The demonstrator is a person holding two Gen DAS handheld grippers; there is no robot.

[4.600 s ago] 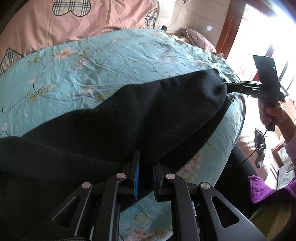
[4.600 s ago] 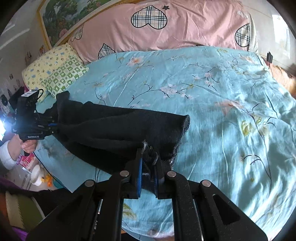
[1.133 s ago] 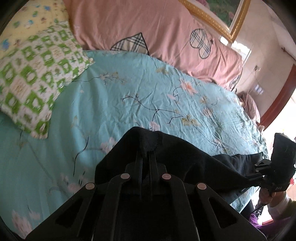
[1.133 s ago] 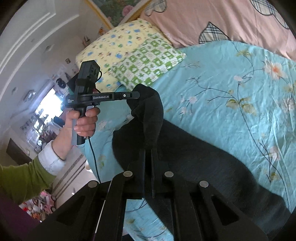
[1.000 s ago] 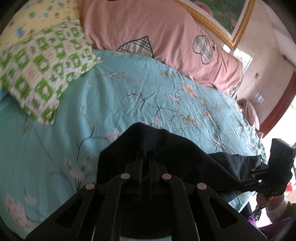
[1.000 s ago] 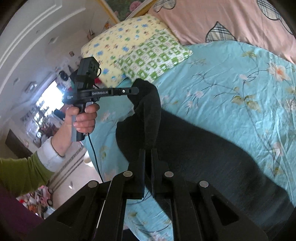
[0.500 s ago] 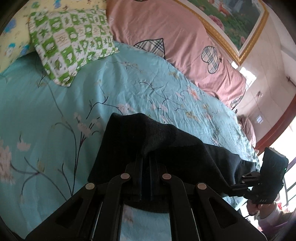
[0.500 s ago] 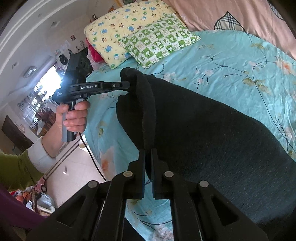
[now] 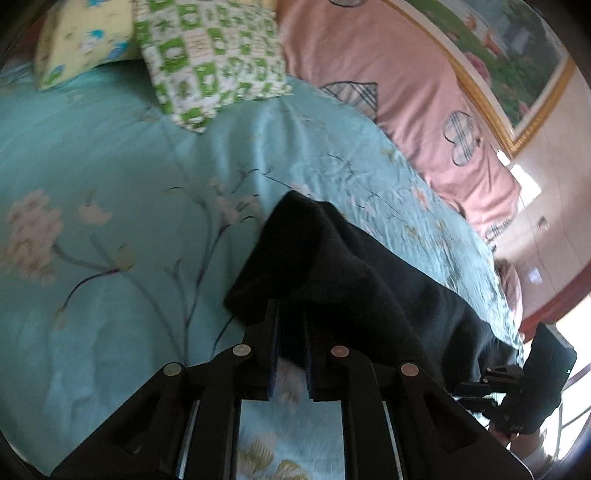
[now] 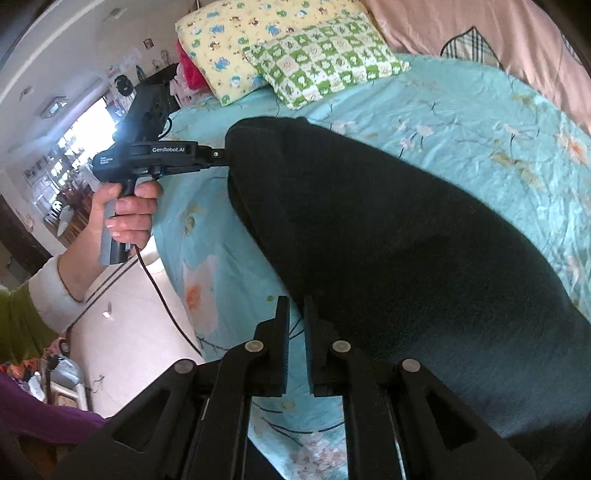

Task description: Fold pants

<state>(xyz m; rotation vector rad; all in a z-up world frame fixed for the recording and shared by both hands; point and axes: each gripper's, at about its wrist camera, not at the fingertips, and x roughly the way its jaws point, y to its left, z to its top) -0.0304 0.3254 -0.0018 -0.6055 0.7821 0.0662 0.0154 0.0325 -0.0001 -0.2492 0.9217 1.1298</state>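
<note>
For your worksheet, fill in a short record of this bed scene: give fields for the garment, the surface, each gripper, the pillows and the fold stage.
garment: black pants, lying doubled on the bed
surface: teal floral sheet
left gripper: jaws just opening, pants corner between the pads
right gripper: jaws just opening, gap clear, pants edge beside it
pillows: green checked pillow overlapping yellow pillow
fold stage: one fold laid, grippers letting go
</note>
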